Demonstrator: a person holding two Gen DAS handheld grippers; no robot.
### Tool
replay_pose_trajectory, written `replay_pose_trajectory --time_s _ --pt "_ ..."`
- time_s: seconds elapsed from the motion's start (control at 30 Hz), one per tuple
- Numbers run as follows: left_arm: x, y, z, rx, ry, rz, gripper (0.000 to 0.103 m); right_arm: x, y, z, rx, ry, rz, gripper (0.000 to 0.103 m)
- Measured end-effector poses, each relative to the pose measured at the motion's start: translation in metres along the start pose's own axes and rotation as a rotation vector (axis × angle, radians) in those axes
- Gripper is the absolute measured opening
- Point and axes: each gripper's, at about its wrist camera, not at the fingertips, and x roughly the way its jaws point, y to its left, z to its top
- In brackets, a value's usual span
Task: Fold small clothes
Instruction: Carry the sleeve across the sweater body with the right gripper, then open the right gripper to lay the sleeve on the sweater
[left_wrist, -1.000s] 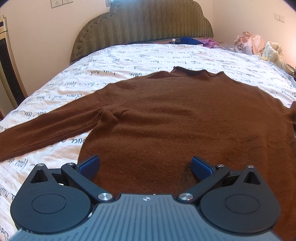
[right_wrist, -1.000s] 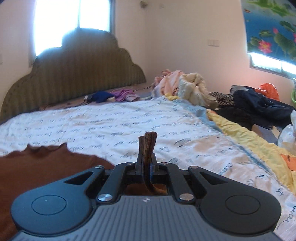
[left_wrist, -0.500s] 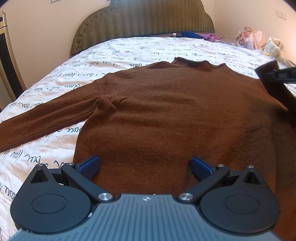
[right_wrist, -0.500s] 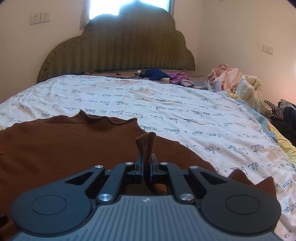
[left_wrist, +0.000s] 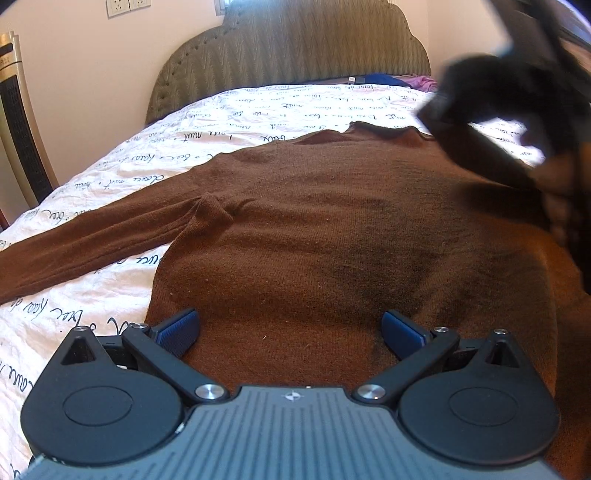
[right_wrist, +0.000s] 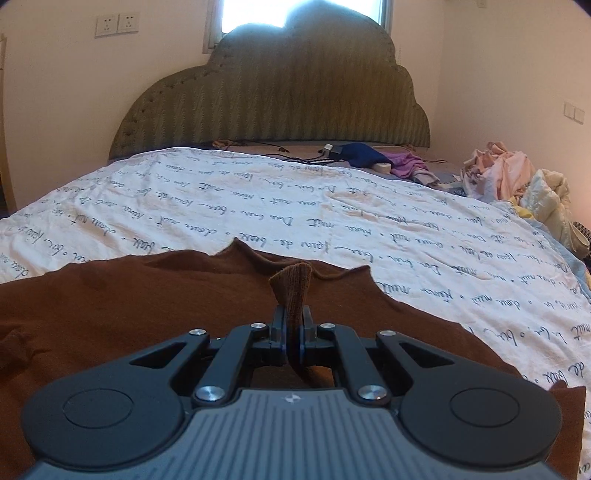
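Sweater (left_wrist: 314, 221) lies flat on the bed (right_wrist: 295, 206). Our right gripper (right_wrist: 291, 332) is clamped on its cuff (right_wrist: 291, 291), over the body; left gripper (left_wrist: 290, 332) gapes empty at the hem. Far sleeve (left_wrist: 92, 240) unfolded; most folds remain.

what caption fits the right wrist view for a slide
Right tool shut on a brown sweater cuff, above the sweater's body on the bed.

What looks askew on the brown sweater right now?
On the brown sweater, a small bunched fold sits at the underarm of the outstretched sleeve. The rest of the body looks flat.
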Motion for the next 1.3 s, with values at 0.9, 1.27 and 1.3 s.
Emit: replay_pose_trajectory --time_s 0.9,1.27,1.3 --pt "0.000 0.003 0.000 -0.020 -0.002 -0.014 0.103 0.059 0.124 0.026 -0.166 0.212 0.389 0.014" --pt "0.001 0.004 0.000 -0.027 -0.001 -0.020 0.103 0.051 0.065 0.009 0.084 0.353 0.462 0.061" --pt "0.001 0.004 0.001 -0.028 -0.001 -0.021 0.103 0.050 0.065 0.006 0.055 0.351 0.411 0.061"
